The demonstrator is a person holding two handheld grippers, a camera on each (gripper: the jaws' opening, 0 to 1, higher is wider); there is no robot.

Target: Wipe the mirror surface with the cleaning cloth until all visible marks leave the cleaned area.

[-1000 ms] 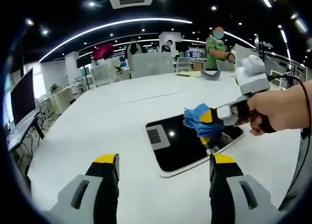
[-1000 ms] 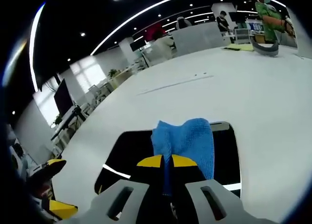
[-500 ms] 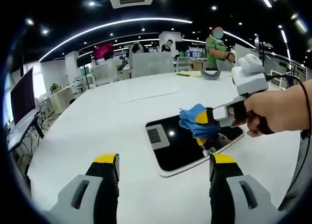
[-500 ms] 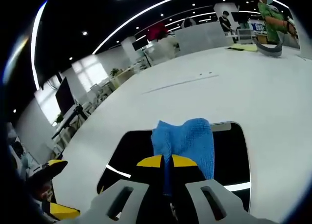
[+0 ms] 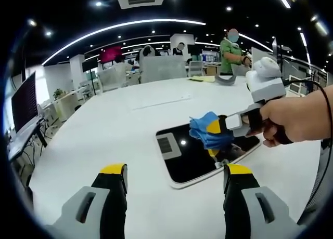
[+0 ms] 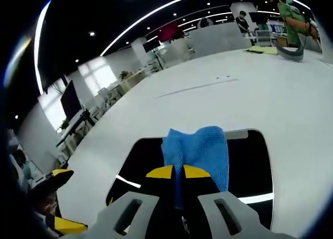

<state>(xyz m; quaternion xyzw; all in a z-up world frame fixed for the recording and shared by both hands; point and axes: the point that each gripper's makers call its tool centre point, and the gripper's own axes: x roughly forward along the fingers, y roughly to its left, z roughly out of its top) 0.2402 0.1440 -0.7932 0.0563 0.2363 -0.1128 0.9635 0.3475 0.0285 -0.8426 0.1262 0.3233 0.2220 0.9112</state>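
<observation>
Blue cloth inside mirror edges

A person in a green top stands beyond the far edge of a broad white table; a dark monitor sits off its left side.

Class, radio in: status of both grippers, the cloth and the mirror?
Right gripper shut on blue cloth, over the mirror. Left gripper open, empty, short of it. Nothing in the way.

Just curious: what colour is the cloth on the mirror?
Blue; the cloth shows best in the right gripper view.
</observation>
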